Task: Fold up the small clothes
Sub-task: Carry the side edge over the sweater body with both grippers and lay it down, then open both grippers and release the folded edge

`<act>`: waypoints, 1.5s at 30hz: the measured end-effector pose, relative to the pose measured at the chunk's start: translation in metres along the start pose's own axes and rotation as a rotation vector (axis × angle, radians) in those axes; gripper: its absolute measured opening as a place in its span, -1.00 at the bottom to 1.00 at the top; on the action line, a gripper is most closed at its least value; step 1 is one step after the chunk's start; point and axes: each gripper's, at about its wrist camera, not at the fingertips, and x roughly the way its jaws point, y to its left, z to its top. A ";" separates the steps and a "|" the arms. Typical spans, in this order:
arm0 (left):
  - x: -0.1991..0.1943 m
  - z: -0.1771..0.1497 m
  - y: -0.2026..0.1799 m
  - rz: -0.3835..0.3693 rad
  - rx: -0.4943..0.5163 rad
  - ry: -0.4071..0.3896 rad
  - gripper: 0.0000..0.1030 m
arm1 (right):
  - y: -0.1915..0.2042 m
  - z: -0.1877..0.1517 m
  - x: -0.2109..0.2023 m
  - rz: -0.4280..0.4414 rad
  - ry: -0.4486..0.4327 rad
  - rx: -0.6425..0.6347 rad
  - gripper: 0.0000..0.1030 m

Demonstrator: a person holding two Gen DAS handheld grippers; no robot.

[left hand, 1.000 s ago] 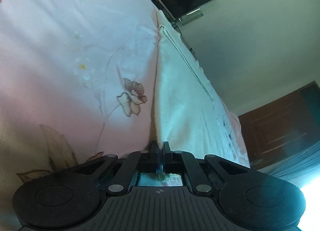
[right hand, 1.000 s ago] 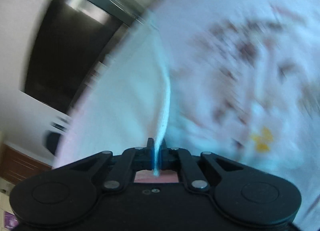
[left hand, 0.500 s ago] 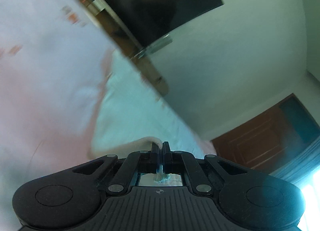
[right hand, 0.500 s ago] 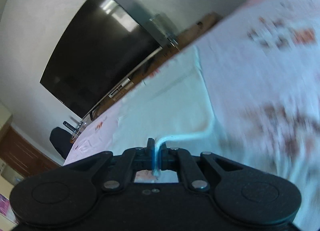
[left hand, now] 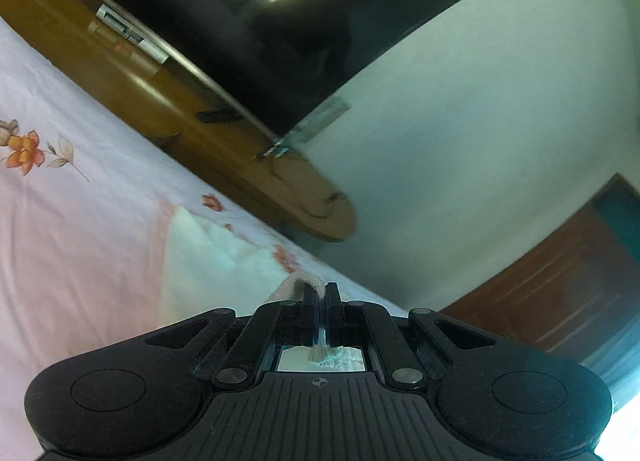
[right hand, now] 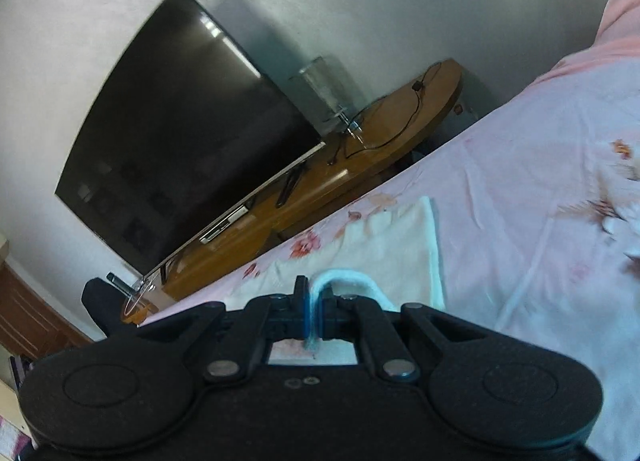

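Observation:
A small white garment lies on a pink floral bedsheet. In the left wrist view my left gripper is shut on a ribbed edge of that garment, which bends over the left finger and drops toward the bed. From the right wrist the same white garment stretches ahead on the bedsheet, and my right gripper is shut on another edge, a white band arching to the right. Both held edges are lifted above the bed.
A large dark television stands on a long wooden cabinet beyond the bed's far edge, against a white wall. A dark wooden door is at the right in the left wrist view. Cables and a clear stand lie on the cabinet.
Both grippers rose and swept across the bed, still pinching the garment's edges. The views swung from close fabric to the television, cabinet and wall; the garment now trails below.

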 end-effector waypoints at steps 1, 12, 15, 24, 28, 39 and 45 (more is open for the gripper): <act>0.012 0.005 0.007 0.017 0.000 0.011 -0.94 | -0.006 0.005 0.013 -0.004 0.014 0.005 -0.90; 0.114 0.011 0.071 0.170 -0.148 -0.025 -0.15 | -0.080 0.029 0.144 -0.017 0.031 0.106 -0.19; 0.112 0.009 0.067 0.181 -0.080 -0.074 0.48 | -0.088 0.026 0.139 0.010 -0.065 0.121 0.49; 0.142 0.009 0.030 0.258 0.346 0.150 -0.02 | -0.062 0.024 0.150 -0.103 0.041 -0.165 -0.12; 0.149 0.009 0.020 0.285 0.444 0.173 -0.67 | -0.049 0.019 0.164 -0.160 0.106 -0.284 -0.26; 0.128 0.016 0.013 0.184 0.453 -0.027 -0.94 | -0.024 0.017 0.148 -0.154 -0.023 -0.460 -0.92; 0.166 0.018 0.029 0.265 0.444 0.061 -0.93 | -0.035 0.026 0.164 -0.202 -0.025 -0.414 -0.92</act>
